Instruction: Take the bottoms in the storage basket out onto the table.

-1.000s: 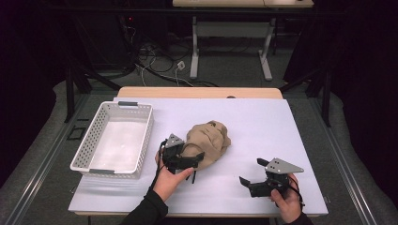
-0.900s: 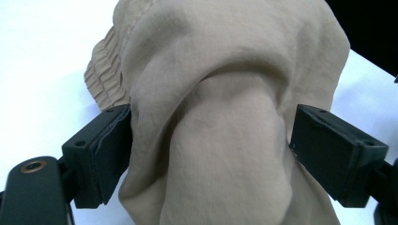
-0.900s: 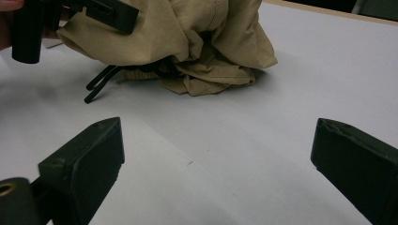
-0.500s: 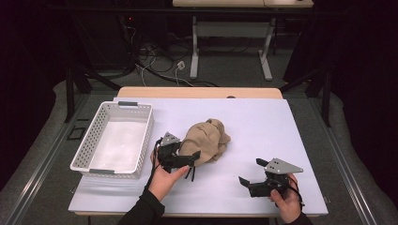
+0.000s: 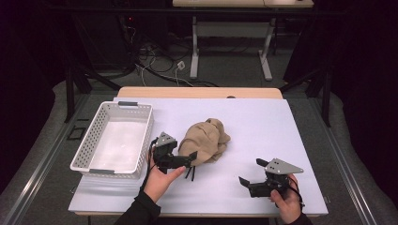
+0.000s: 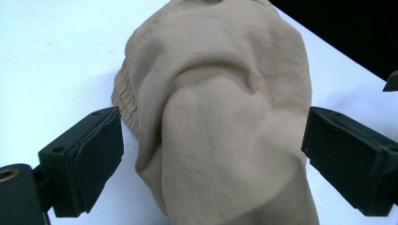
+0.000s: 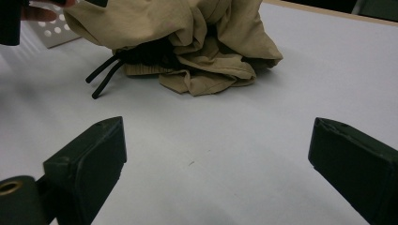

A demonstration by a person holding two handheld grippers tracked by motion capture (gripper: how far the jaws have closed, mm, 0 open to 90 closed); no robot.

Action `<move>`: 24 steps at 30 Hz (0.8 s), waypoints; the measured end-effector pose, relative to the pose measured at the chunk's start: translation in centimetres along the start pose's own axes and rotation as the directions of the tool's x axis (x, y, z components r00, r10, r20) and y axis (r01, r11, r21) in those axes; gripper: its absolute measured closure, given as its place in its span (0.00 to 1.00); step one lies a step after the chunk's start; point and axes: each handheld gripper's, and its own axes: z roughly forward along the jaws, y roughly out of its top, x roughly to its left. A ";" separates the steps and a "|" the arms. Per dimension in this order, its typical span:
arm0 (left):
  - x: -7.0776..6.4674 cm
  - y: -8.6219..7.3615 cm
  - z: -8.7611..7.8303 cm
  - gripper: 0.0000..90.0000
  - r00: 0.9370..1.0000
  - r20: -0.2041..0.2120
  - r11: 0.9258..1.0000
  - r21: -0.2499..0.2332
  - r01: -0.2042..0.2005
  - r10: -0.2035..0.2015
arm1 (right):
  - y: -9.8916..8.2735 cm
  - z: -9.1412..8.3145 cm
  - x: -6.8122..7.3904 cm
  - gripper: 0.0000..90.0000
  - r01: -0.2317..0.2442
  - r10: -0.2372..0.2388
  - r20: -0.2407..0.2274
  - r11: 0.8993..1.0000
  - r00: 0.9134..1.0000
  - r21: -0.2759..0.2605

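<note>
Left hand [image 5: 159, 180] is coming in from the bottom edge, forearm in a dark sleeve, palm wrapping the left gripper [image 5: 192, 157] from below. That gripper is pointing level, off to the right across the table, grey plate on top tilting toward the camera. Its jaws have just been opening and are standing wide in the left gripper view, pads pressing on nothing. Right hand [image 5: 284, 199] is sitting low at the near right, gripping the right gripper [image 5: 251, 173], which is pointing left with jaws spread wide, nothing between them.
</note>
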 end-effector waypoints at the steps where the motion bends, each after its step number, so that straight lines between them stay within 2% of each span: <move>1: 0.0 0.0 -0.1 0.06 1.000 -0.001 1.000 -0.002 0.000 0.000 | 0.0 0.0 0.0 0.05 0.000 0.000 0.000 1.000 1.000 -0.002; 13: 0.4 0.1 -2.9 0.01 1.000 0.013 0.998 -0.061 -0.019 0.020 | 0.0 -0.1 0.1 0.05 -0.003 0.003 0.008 1.000 1.000 -0.007; 24: 1.0 0.2 -5.8 0.01 0.998 0.030 0.991 -0.127 -0.044 0.048 | 0.0 -0.2 0.1 0.05 -0.005 0.005 0.018 1.000 1.000 -0.010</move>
